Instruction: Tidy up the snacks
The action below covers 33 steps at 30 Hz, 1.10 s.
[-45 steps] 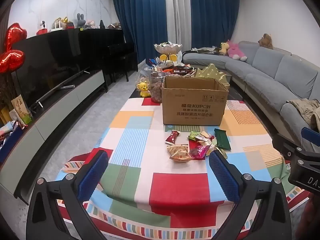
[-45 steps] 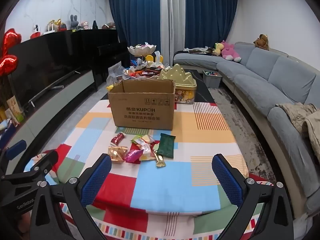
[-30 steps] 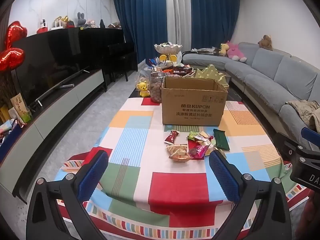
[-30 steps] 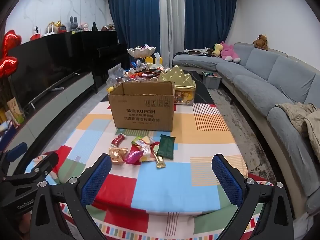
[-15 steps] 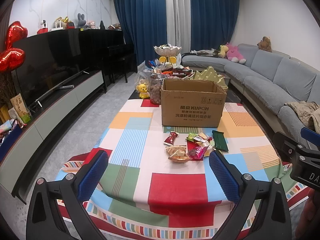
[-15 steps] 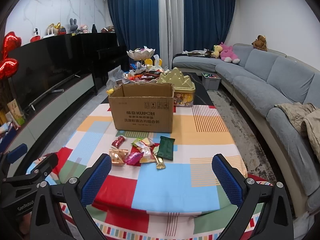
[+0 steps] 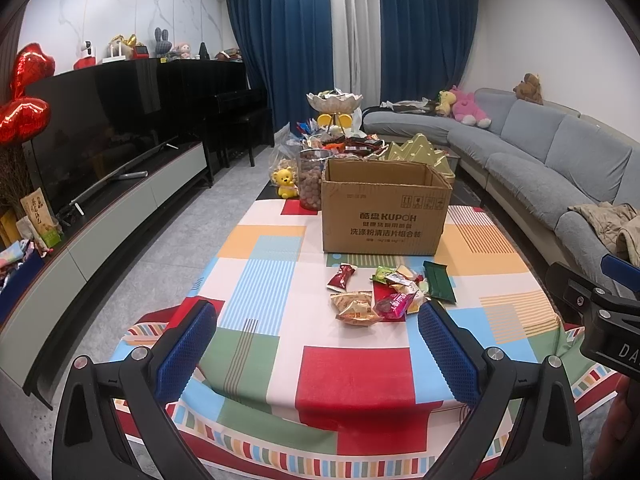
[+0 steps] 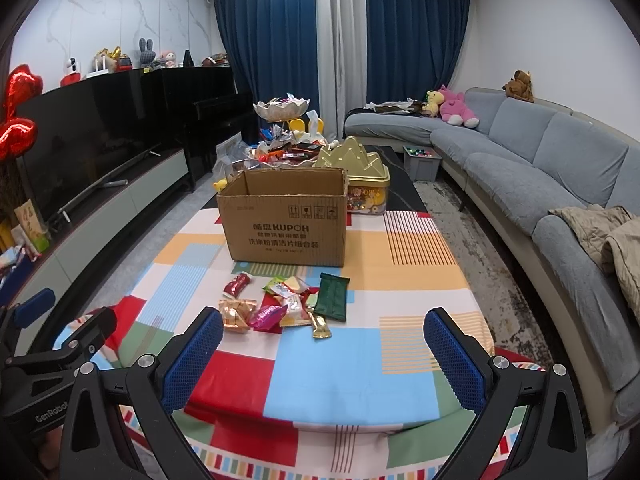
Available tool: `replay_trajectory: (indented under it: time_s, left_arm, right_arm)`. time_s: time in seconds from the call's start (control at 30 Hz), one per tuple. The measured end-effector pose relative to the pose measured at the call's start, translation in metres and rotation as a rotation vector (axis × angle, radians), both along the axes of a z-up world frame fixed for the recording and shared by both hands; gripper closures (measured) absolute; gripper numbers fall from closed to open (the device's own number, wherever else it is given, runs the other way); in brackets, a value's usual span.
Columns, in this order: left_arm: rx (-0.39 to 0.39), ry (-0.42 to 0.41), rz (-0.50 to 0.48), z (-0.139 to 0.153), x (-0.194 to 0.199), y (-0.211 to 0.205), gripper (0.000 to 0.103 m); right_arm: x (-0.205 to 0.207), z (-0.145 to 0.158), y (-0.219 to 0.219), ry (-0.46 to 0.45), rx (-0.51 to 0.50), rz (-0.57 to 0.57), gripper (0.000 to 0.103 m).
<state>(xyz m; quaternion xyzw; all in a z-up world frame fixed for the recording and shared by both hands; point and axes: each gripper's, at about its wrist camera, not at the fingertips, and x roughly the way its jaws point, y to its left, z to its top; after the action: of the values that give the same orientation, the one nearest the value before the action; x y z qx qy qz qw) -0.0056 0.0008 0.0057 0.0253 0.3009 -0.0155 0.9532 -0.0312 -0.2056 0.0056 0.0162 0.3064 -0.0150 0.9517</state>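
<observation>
— So, where were the snacks (image 7: 384, 294)?

— Loose in a small heap on the table (image 7: 256, 280), about mid-width, just in front of the box (image 7: 384, 210). A red pack (image 7: 341, 277) lay at the heap's left, a dark green one (image 7: 439, 282) at its right, and a gold-orange bag (image 7: 355, 309) and a pink wrapper (image 7: 394, 306) on the side nearest the near edge. In the right wrist view a thin gold stick (image 8: 320, 326) stuck out of the heap toward that edge.

— And the box?

— Open-topped cardboard, upright, toward the far end of the table, print facing the cameras. I could not see what was inside. Behind it stood a gold tin (image 8: 360, 178), a clear jar (image 7: 311, 180) and a yellow bear (image 7: 285, 183).

— What about the grippers?

— Both hung over the near edge, well short of the heap. The left gripper (image 7: 316, 354) had its jaws spread wide with nothing between them, only the checked cloth (image 7: 348, 376) showing through the gap. The right gripper (image 8: 322, 358) was the same: jaws wide apart, empty.

— Could each camera see the other tool?

— Yes. The right one showed at the right border of the left view, and the left one at the lower left of the right view.

— Anything beside the table?

— A grey sofa (image 8: 532, 168) ran along its right side, a black TV (image 7: 100, 132) along its left.
</observation>
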Motion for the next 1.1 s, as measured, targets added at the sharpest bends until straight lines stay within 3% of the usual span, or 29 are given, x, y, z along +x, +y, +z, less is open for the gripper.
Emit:
replay_trajectory:
  time_s: [1.1]
  left_arm:
    - [-0.001, -0.002, 0.001, -0.0009, -0.0005, -0.0001, 0.0]
  right_arm:
    - [-0.0021, 0.0036, -0.0014, -0.005, 0.003, -0.001, 0.001]
